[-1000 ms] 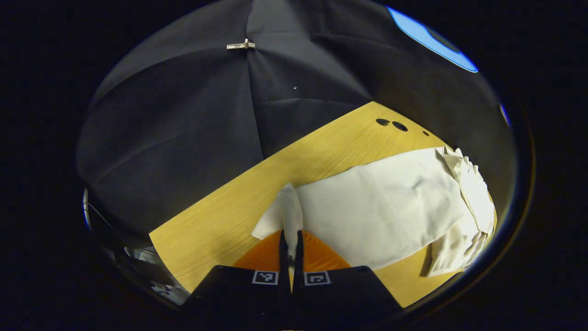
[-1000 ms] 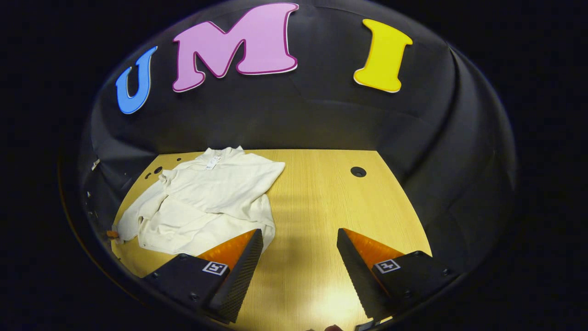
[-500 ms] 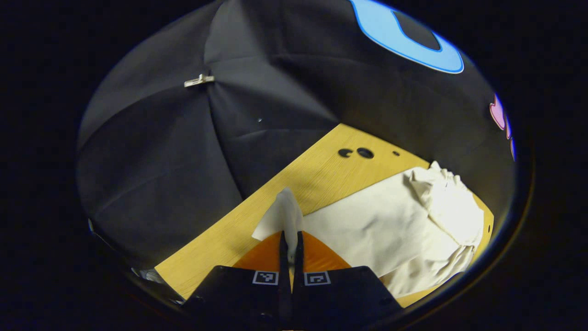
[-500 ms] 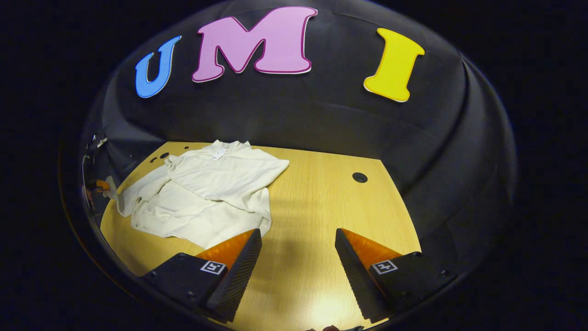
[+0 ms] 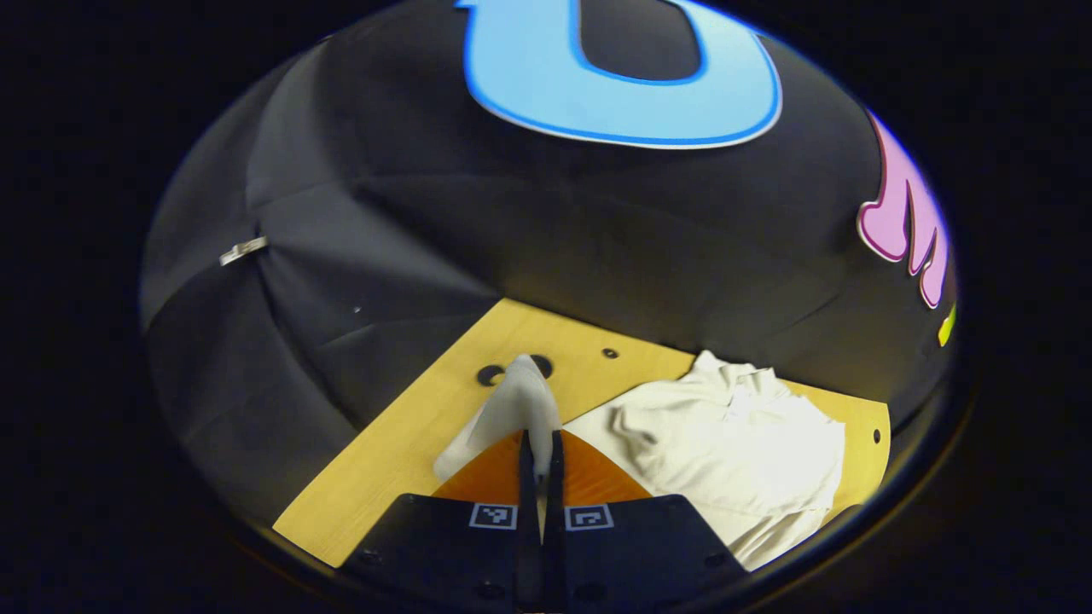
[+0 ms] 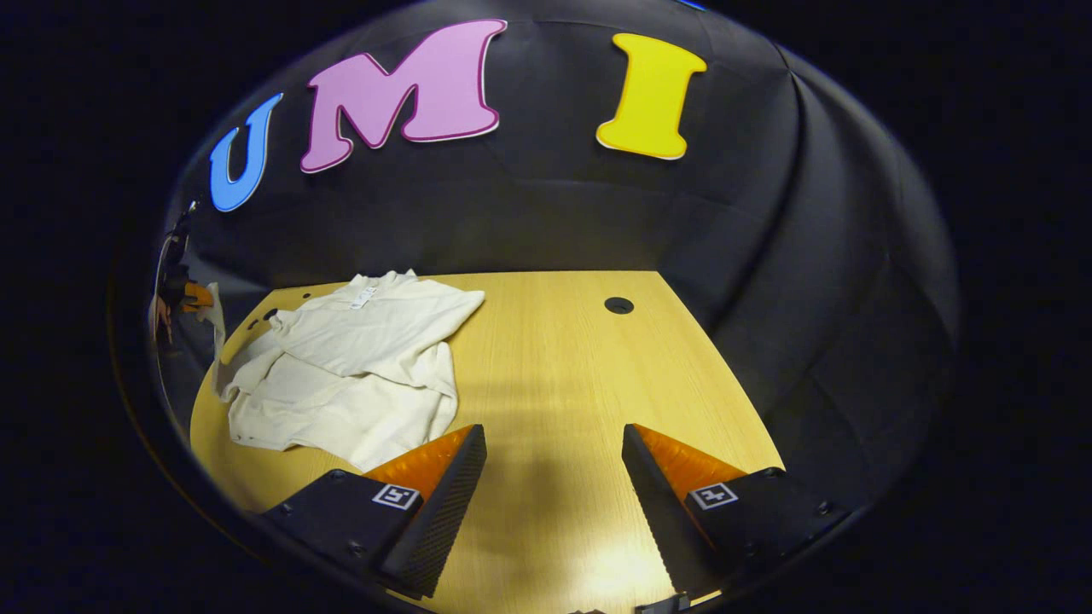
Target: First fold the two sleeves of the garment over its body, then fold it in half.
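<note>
My left tool [image 5: 537,443] is pinched tight on the cuff end of one sleeve [image 5: 512,405], both fingers pressing the cloth, which stands up in a soft cone above the tips. The sleeve is lifted off the counter [image 5: 409,443] and runs back toward the garment [image 5: 734,443], a cream, soft-looking top lying rumpled just beyond my tool, near the counter's far edge. In the right gripper view the garment [image 6: 350,367] sits on the left part of the counter [image 6: 580,367], collar toward the black cloth wall [image 6: 554,222], a small label at the neck, the body creased with one flap folded over itself. At that view's left edge I see the raised sleeve end [image 6: 213,320] held up by the other tool [image 6: 183,294], with a hand just behind it.

My right tool [image 6: 554,486] hangs with its fingers wide apart, holding nothing, above bare wood; its left finger overlaps the garment's near hem from this angle, and I cannot tell whether they touch.

The counter is pale wood-grain laminate with round dark holes: one near the far right [image 6: 618,304], a pair behind the lifted sleeve [image 5: 490,373]. A small pale clip [image 5: 243,251] pins the wall's folds.
</note>
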`<state>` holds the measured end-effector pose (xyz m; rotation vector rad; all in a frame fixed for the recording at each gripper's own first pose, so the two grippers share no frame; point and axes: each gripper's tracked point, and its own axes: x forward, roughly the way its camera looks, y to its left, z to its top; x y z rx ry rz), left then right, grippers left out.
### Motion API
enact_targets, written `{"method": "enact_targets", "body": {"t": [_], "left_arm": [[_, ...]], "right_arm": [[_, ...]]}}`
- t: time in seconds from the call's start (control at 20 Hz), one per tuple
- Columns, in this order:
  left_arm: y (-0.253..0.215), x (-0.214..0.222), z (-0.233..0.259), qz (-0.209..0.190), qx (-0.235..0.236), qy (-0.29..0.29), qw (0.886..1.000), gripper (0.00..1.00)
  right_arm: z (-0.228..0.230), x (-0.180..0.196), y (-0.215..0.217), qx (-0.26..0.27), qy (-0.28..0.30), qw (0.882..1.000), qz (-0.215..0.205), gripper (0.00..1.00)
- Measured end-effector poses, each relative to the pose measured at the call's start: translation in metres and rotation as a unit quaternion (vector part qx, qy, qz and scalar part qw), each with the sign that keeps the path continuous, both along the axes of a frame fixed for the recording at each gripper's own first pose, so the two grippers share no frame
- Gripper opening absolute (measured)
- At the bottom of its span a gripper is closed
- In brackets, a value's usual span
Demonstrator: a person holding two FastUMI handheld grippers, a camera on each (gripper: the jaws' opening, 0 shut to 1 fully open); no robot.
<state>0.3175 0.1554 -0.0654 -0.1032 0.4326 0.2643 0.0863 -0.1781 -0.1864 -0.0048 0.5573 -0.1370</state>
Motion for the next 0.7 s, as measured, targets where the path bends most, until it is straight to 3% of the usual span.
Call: {"method": "enact_targets", "body": {"t": [0.05,0.3,0.7], "left_arm": [[-0.021,0.014,0.006,-0.020,0.006,-0.002,1.000,0.06],[-0.127,0.060,0.015,-0.117,0.059,-0.001,0.991,0.06],[-0.310,0.087,-0.017,-0.260,0.080,0.009,0.962,0.06]], "right_arm": [[-0.001,-0.003,-0.006,0.000,0.000,1.000,-0.006,0.98],[-0.009,-0.014,-0.028,0.008,0.002,0.999,-0.035,0.98],[-0.017,-0.014,-0.059,0.023,0.008,0.998,-0.059,0.98]]}}
